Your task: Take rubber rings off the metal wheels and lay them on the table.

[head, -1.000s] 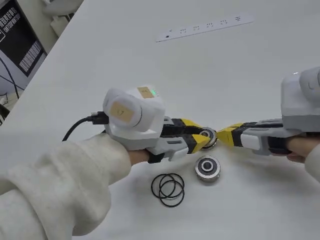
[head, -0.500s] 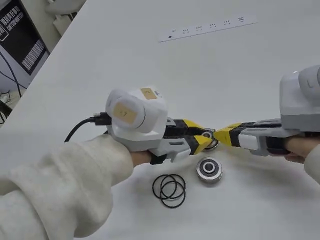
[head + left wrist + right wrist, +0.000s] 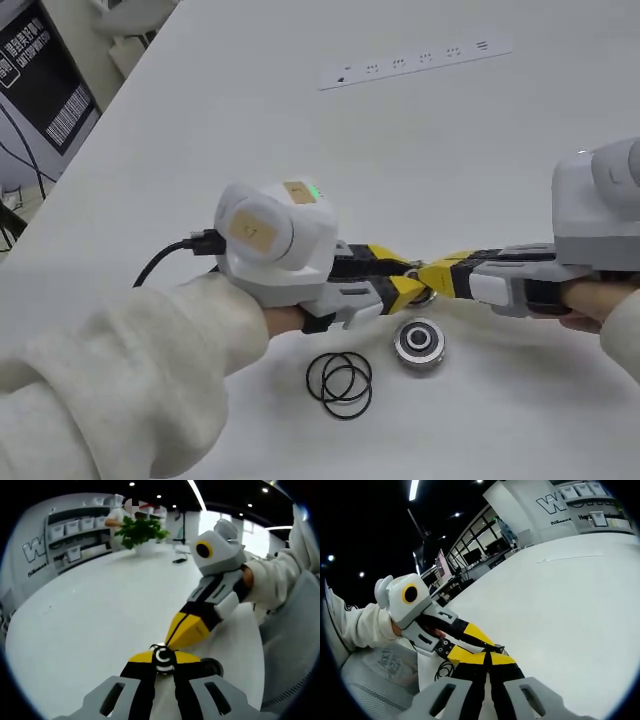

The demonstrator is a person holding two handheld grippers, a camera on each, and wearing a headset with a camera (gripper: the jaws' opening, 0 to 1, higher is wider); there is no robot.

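My left gripper [image 3: 410,286] is shut on a small metal wheel [image 3: 422,294] held just above the white table [image 3: 300,130]. In the left gripper view the wheel [image 3: 163,654] sits between the yellow tips of the left gripper [image 3: 162,662]. My right gripper [image 3: 433,277] comes in from the right, jaws together, its tip touching that wheel's rim. In the right gripper view the right gripper [image 3: 486,656] meets the left gripper [image 3: 491,647] tip to tip. A second wheel [image 3: 419,341] lies flat on the table below them. Three black rubber rings [image 3: 340,381] lie overlapped beside it.
A white power strip [image 3: 415,62] lies at the far side of the table. A black cable [image 3: 165,259] trails left from the left gripper. A dark board with a barcode [image 3: 45,85] stands beyond the table's left edge.
The right gripper has moved left until its tip touches the held wheel. The left gripper kept its hold, and the loose wheel and rings stayed where they were.
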